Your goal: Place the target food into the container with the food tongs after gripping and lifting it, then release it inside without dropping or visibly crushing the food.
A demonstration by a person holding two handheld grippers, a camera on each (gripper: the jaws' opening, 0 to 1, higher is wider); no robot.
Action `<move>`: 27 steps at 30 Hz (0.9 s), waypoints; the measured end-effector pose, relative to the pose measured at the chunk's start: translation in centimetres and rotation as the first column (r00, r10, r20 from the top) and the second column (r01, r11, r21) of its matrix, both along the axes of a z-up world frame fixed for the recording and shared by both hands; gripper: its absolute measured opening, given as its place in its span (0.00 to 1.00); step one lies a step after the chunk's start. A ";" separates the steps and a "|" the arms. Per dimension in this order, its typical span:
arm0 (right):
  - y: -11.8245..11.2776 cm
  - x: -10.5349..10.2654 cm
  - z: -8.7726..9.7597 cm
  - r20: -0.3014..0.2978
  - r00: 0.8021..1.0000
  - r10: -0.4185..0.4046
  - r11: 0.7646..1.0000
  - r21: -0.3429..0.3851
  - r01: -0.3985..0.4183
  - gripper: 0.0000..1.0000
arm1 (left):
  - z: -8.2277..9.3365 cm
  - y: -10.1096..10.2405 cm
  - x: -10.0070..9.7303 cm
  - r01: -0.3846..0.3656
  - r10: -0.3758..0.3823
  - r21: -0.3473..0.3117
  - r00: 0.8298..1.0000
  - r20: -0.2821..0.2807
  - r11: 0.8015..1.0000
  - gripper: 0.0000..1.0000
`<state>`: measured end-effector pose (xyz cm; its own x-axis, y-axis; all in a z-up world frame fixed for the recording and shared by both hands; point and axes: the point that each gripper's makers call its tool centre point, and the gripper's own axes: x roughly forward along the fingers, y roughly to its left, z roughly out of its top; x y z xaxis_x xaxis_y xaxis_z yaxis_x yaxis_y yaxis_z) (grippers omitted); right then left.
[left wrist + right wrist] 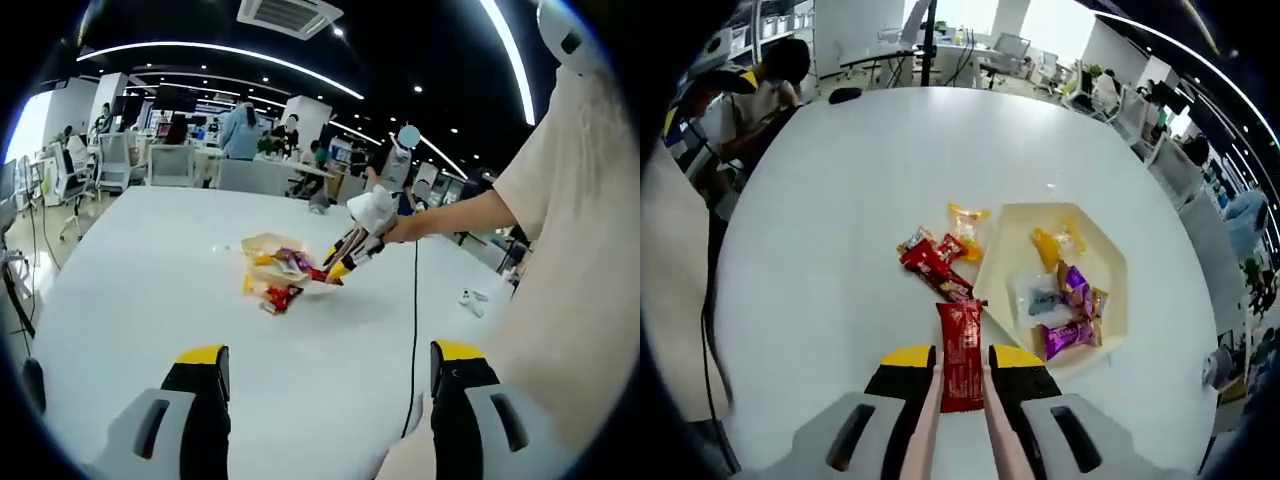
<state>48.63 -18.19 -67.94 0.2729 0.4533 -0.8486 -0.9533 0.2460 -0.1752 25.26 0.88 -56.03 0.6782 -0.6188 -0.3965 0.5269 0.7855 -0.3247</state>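
Item: red snack packet [961,355], gripped in tongs [958,425] squeezed by right claw [960,375], lifted beside container [1012,240]; release pending. Left claw [328,375] held wide, idle above worktop [150,270].

In the right gripper view, the tray [1012,232] sits on the bench [830,200], right of centre, with several wrapped snacks [1065,300] lying in it. Just left of the tray, more packets [935,262] lie on the bench, one apparently touching the tray's edge. Nearer the camera, a packet [961,355] stands between the tongs [958,425] in the right gripper [960,375].
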 end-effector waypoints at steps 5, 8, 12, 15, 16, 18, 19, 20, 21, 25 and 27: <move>0.9 1.2 1.1 0.044 0.999 -0.009 1.000 0.018 0.008 0.20 | 0.1 0.4 -0.4 -0.009 0.009 0.003 1.000 0.004 1.000 0.82; 1.3 1.7 1.2 0.049 0.999 -0.003 1.000 0.019 0.002 0.20 | 0.2 0.7 -0.5 -0.020 0.020 0.004 1.000 0.006 1.000 0.83; 2.0 2.1 1.6 0.067 0.998 0.011 1.000 0.015 -0.012 0.20 | 0.4 1.0 -0.6 -0.030 0.030 0.006 0.999 0.011 1.000 0.82; 2.6 2.6 2.1 0.087 0.996 0.016 1.000 0.017 -0.018 0.20 | 0.4 1.2 -0.6 -0.036 0.036 0.006 0.999 0.012 0.999 0.82; 2.7 2.6 2.2 0.088 0.996 0.016 1.000 0.018 -0.017 0.20 | 0.4 1.2 -0.6 -0.037 0.037 0.005 0.999 0.013 0.999 0.82; 2.9 3.2 2.5 0.101 0.995 0.012 1.000 0.021 -0.014 0.20 | 0.4 1.2 -0.6 -0.038 0.038 0.005 0.999 0.014 0.999 0.82; 3.1 3.4 2.7 0.102 0.995 0.009 1.000 0.026 -0.012 0.20 | 0.4 1.2 -0.7 -0.038 0.038 0.005 0.999 0.014 0.999 0.82; 3.1 3.8 2.8 0.108 0.994 0.008 1.000 0.028 -0.011 0.20 | 0.4 1.2 -0.6 -0.041 0.041 0.003 0.999 0.015 0.999 0.82; 3.2 4.1 2.9 0.110 0.994 0.009 1.000 0.028 -0.012 0.20 | 0.4 1.3 -0.6 -0.043 0.043 0.004 0.999 0.016 0.999 0.83; 3.4 5.0 3.5 0.126 0.992 0.006 0.999 0.031 -0.010 0.20 | 0.4 1.4 -0.6 -0.051 0.051 0.001 0.999 0.016 0.999 0.83; 3.4 5.4 3.8 0.133 0.991 0.006 0.999 0.031 -0.010 0.20 | 0.3 1.4 -0.6 -0.051 0.051 0.001 0.999 0.016 0.999 0.83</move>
